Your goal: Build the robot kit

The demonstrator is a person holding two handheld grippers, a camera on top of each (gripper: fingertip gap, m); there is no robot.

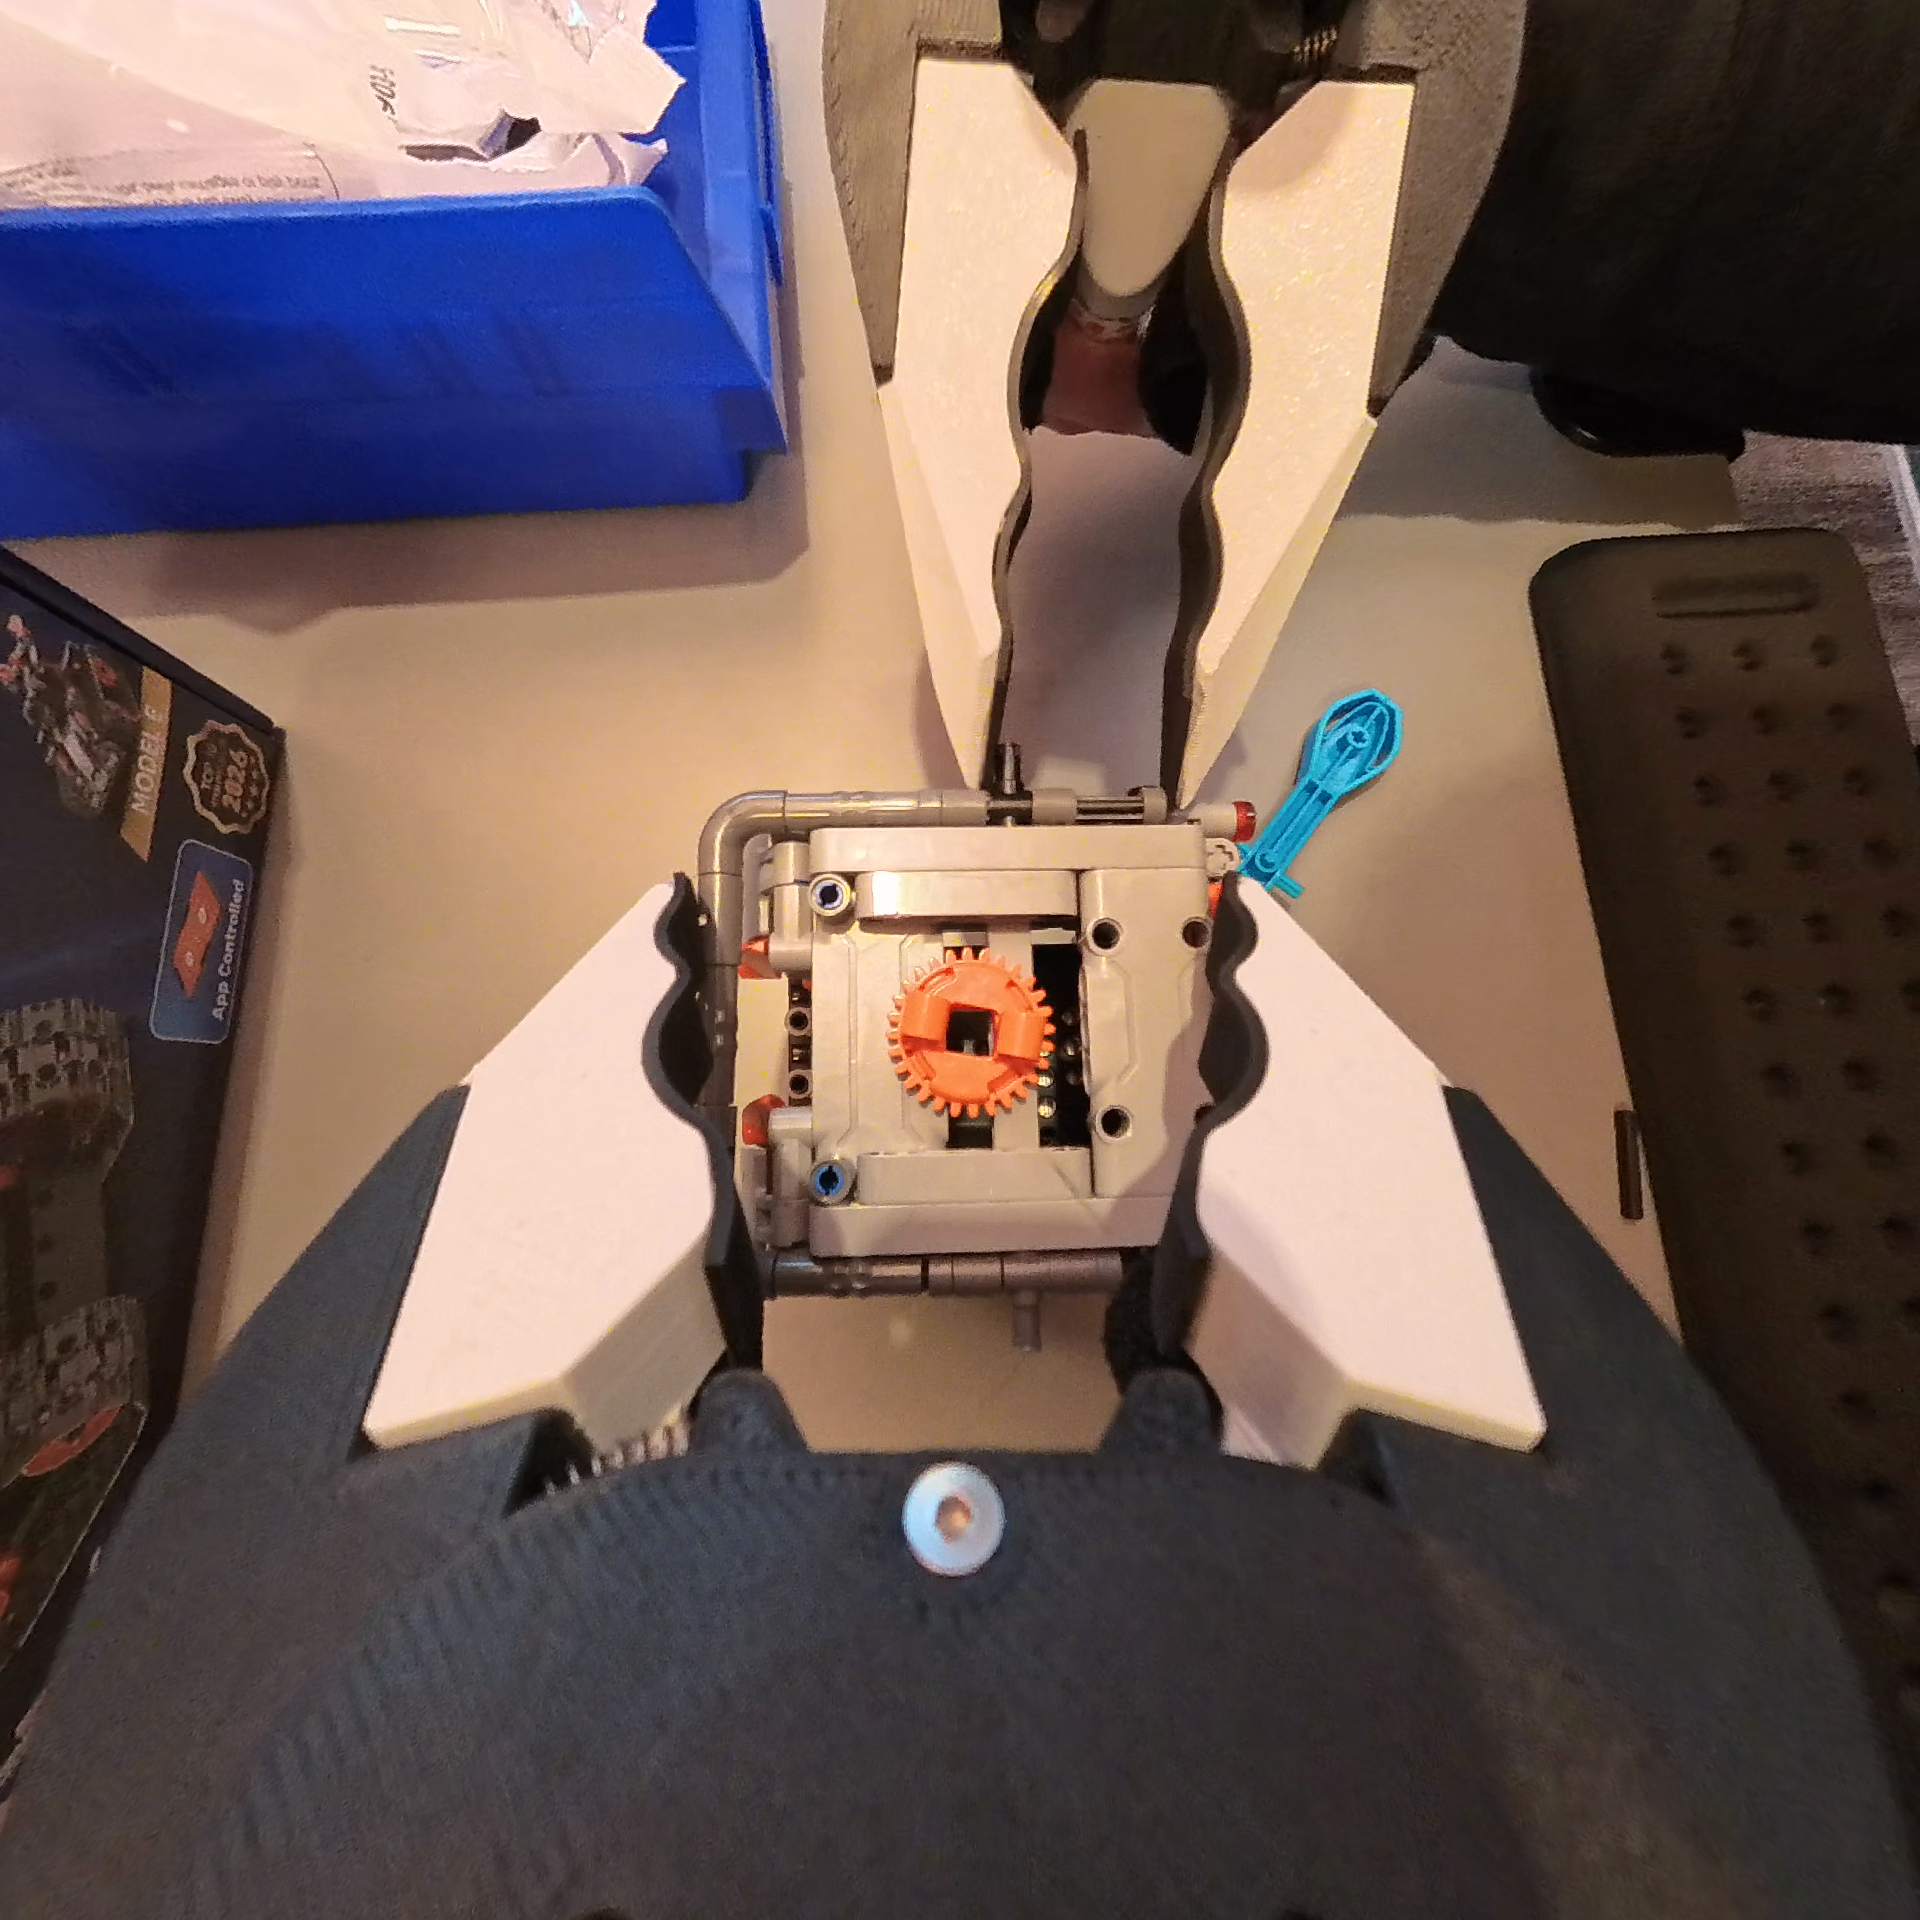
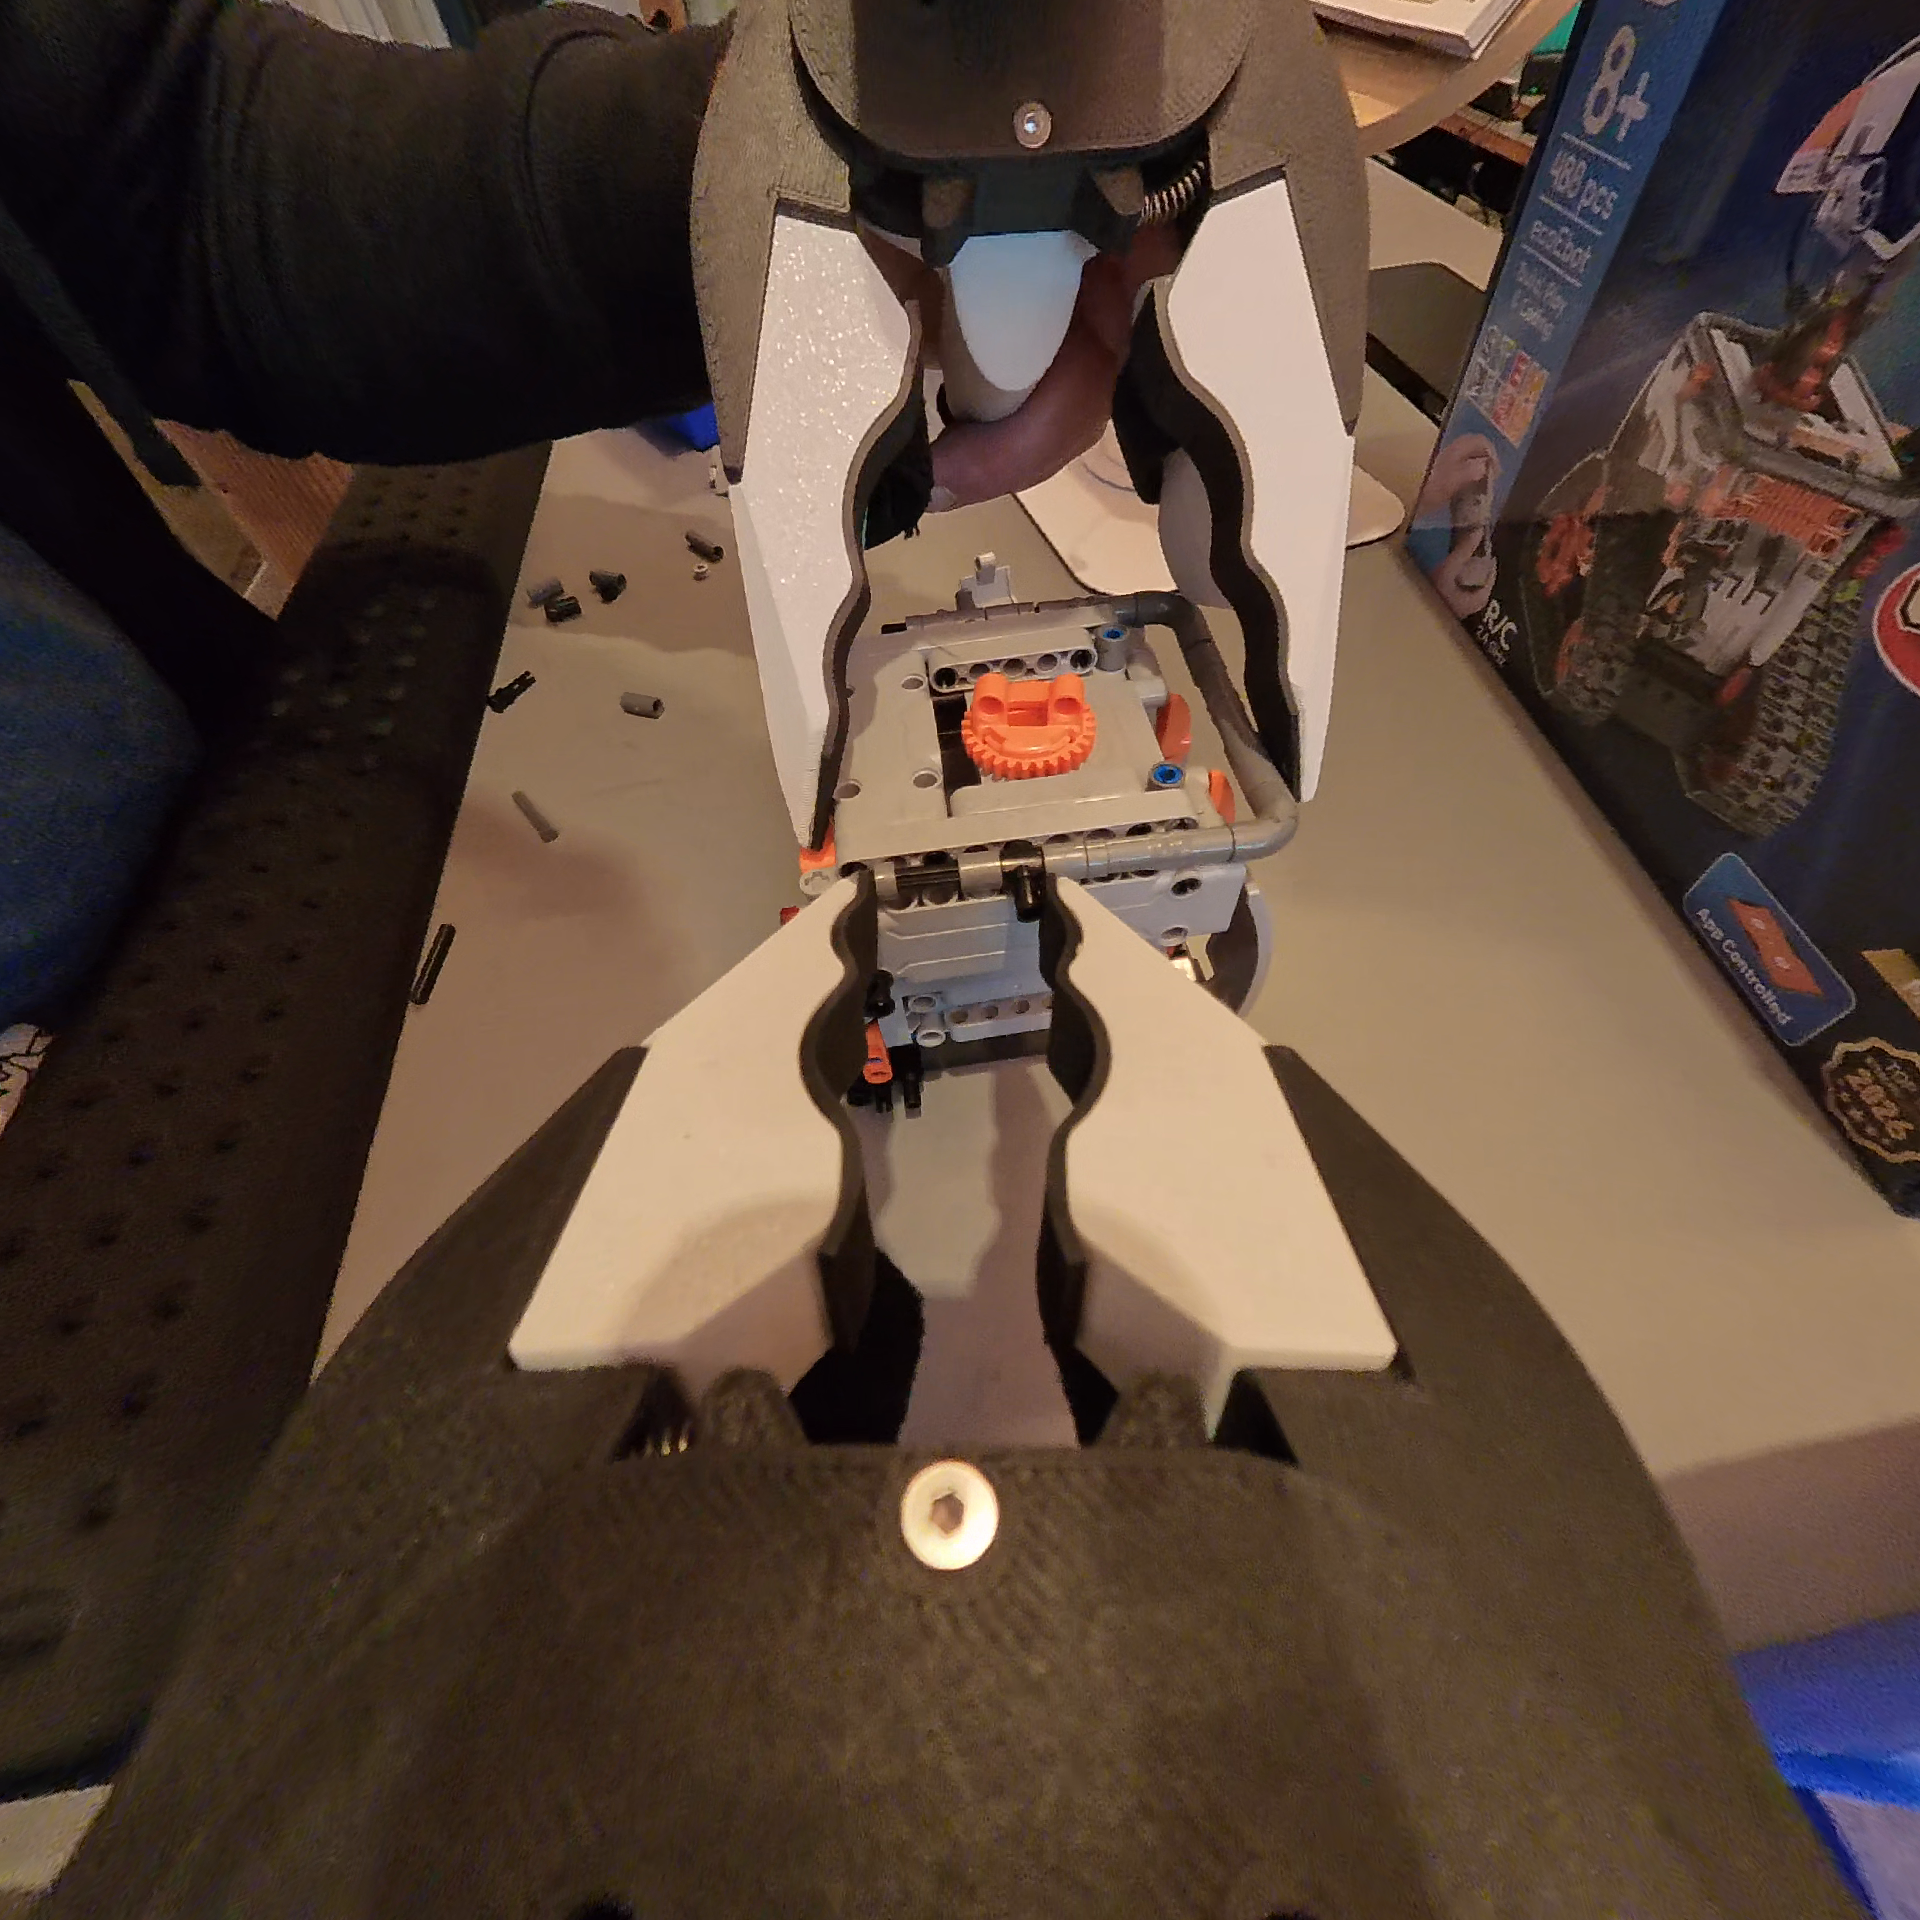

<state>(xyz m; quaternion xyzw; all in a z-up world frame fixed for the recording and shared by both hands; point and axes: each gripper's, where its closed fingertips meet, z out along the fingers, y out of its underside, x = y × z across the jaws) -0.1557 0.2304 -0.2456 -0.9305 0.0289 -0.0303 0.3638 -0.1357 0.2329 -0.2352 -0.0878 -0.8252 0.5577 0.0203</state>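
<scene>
Left tool (image 1: 956, 1049): we are finding it clamped across the grey brick assembly (image 1: 987, 1049), one finger on each side wall. We judge this wide grip is steadying the block so it cannot shift under pressure.
Right tool (image 2: 956, 914): we are seeing its fingers held narrowly apart at the assembly's near upper edge, around a small black pin (image 2: 1023, 883) on the rail there. The tips are sitting either side of it; whether they are pinching it we cannot tell.
Assembly position: we are noting it standing on the pale counter (image 2: 1455, 1039), between the two tools, top face upward.
Orange gear (image 1: 971, 1034): we are observing it seated in the centre of the top face, untouched by either tool.
Grey tube (image 1: 727, 831): it is running round one corner of the block, just beside the left tool's finger.
Turquoise lever piece (image 1: 1325, 779): it is lying on the counter, touching or nearly touching the block's corner.
Loose pins (image 2: 582, 603): we are seeing them scattered on the counter, well apart from the block.
Surroundings: a blue bin (image 1: 416, 343) holding clear bags is standing beyond the block; a printed product box (image 2: 1714, 520) is standing upright to one side; a black perforated mat (image 1: 1745, 883) is lying on the other.
Sleeve (image 2: 364, 229): a dark sleeve is reaching in behind the left tool.
</scene>
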